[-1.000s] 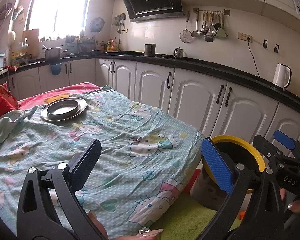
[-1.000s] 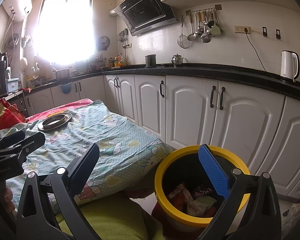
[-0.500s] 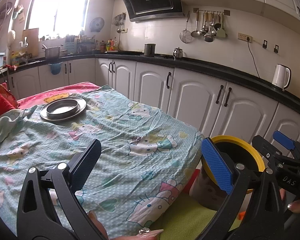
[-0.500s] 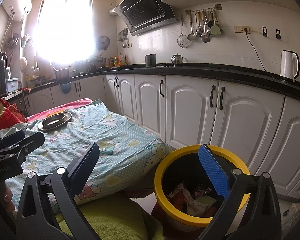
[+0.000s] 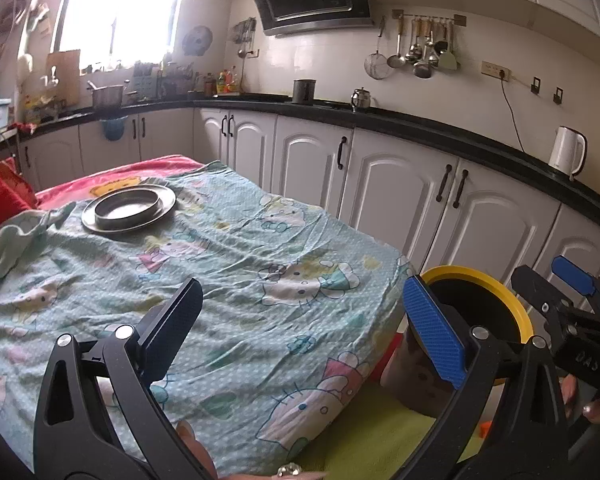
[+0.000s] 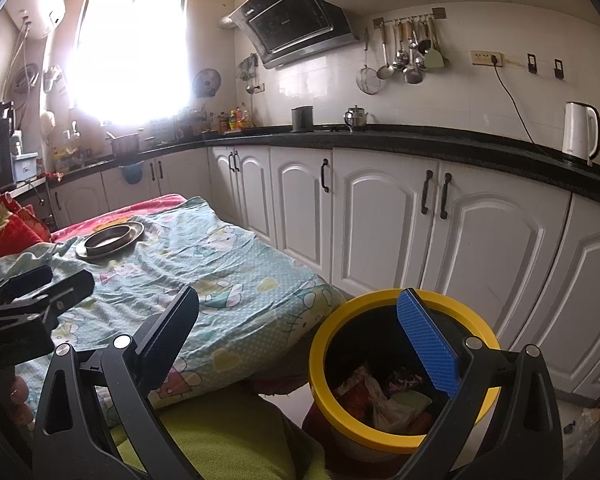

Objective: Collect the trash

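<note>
A yellow-rimmed black trash bin (image 6: 404, 432) stands on the floor by the table's right corner, with wrappers and crumpled trash (image 6: 384, 396) inside; it also shows in the left wrist view (image 5: 496, 284). My right gripper (image 6: 300, 336) is open and empty, hovering over the bin's near-left side. My left gripper (image 5: 304, 320) is open and empty above the near edge of the table's Hello Kitty cloth (image 5: 236, 264). Each gripper shows at the edge of the other's view.
A metal plate with a round tin on it (image 5: 128, 210) sits at the table's far left. White cabinets (image 6: 384, 224) under a black counter run behind the bin. A white kettle (image 6: 580, 132) stands on the counter. Green cloth (image 6: 228, 436) lies below the table edge.
</note>
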Tool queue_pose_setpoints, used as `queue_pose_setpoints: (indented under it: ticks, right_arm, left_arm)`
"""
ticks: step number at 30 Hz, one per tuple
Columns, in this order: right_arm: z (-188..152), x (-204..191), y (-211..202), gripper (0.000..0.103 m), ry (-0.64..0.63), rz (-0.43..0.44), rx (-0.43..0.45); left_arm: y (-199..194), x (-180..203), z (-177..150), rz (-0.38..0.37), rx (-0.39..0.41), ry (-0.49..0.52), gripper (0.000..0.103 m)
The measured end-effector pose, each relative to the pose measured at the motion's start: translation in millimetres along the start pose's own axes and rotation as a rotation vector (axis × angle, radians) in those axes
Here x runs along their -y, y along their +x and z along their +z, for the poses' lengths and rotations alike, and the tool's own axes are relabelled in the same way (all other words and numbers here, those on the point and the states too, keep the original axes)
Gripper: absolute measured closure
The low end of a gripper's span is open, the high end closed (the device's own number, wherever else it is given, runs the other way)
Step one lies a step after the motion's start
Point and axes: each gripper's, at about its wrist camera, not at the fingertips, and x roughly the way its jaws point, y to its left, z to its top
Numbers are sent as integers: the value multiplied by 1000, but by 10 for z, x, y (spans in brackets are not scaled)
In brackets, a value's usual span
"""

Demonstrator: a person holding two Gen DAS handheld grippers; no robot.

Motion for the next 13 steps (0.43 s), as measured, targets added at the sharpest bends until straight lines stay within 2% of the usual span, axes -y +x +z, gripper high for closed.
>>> queue_pose_setpoints:
  ticks: [4,6,8,11,13]
  right_arm:
    - [76,-116,44,6,-40,57,-23]
    - [182,-307,154,6,-62,141,-65]
    - [285,-567,298,6,-95,233,-121]
    - [391,-1338,555,6,-190,438,-243]
    - [348,-2069,689,6,-266,596,-308]
  left_arm:
    - [-24,-283,25,19,-40,-83,11]
    - [-61,-599,27,73,-62,-146,11]
    - [-139,-1004,4,185,-80,-207,11]
    - [-319,-1871,-118,439,-148,-336,11]
    - [-512,-2548,-276,624,-206,-444,11]
